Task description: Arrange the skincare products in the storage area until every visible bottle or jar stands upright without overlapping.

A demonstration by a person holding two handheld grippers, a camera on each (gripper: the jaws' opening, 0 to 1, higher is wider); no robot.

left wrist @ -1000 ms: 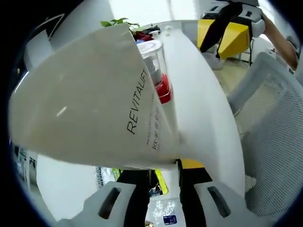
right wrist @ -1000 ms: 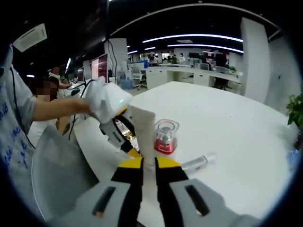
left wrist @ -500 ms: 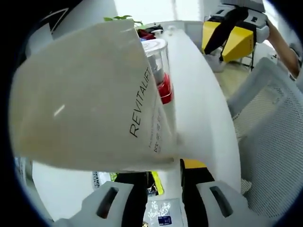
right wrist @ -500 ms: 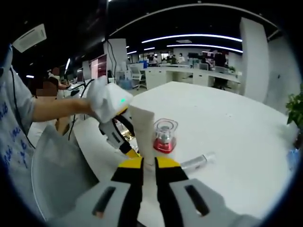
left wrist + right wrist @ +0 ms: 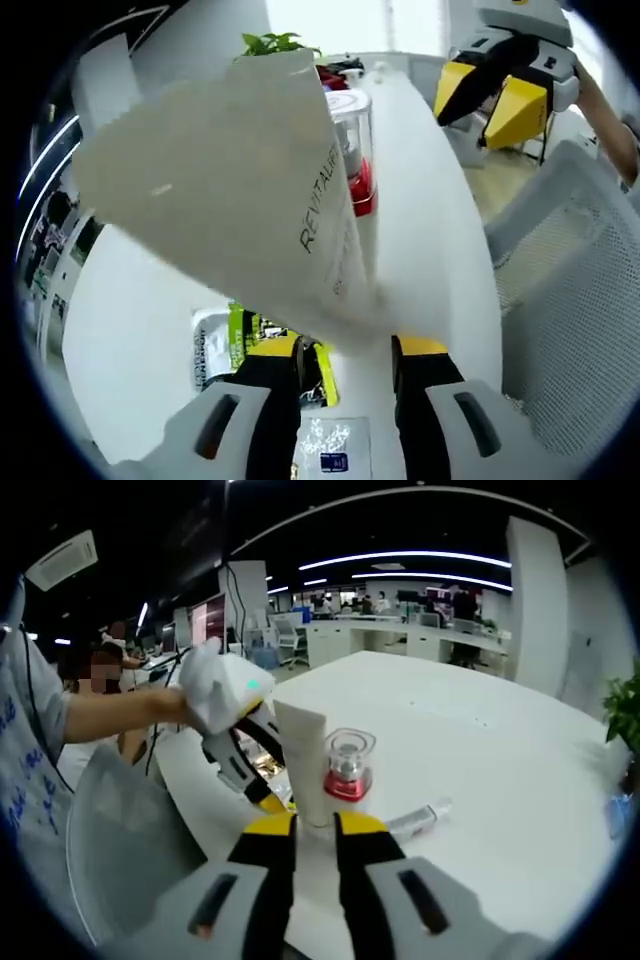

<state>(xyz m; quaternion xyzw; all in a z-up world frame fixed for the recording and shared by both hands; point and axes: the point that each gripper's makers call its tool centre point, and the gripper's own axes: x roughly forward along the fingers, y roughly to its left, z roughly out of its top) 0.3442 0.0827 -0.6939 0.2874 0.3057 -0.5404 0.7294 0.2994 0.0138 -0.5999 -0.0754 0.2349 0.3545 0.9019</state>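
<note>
We've got the left gripper (image 5: 345, 352) pinching the bottom end of the white tube (image 5: 240, 190) marked REVITALIFT, which fills the middle and upper left of the left gripper view, with the red-based jar (image 5: 352, 150) peeking out right behind it on the white table (image 5: 430, 220). In the right gripper view the tube (image 5: 305, 765) stands upright just left of center, right beside the jar (image 5: 348, 765), and a small clear tube (image 5: 420, 818) lies flat on the table (image 5: 500, 750) lower right of them. Our right gripper (image 5: 312, 825) sits at bottom center with its jaws a little apart and nothing between them.
</note>
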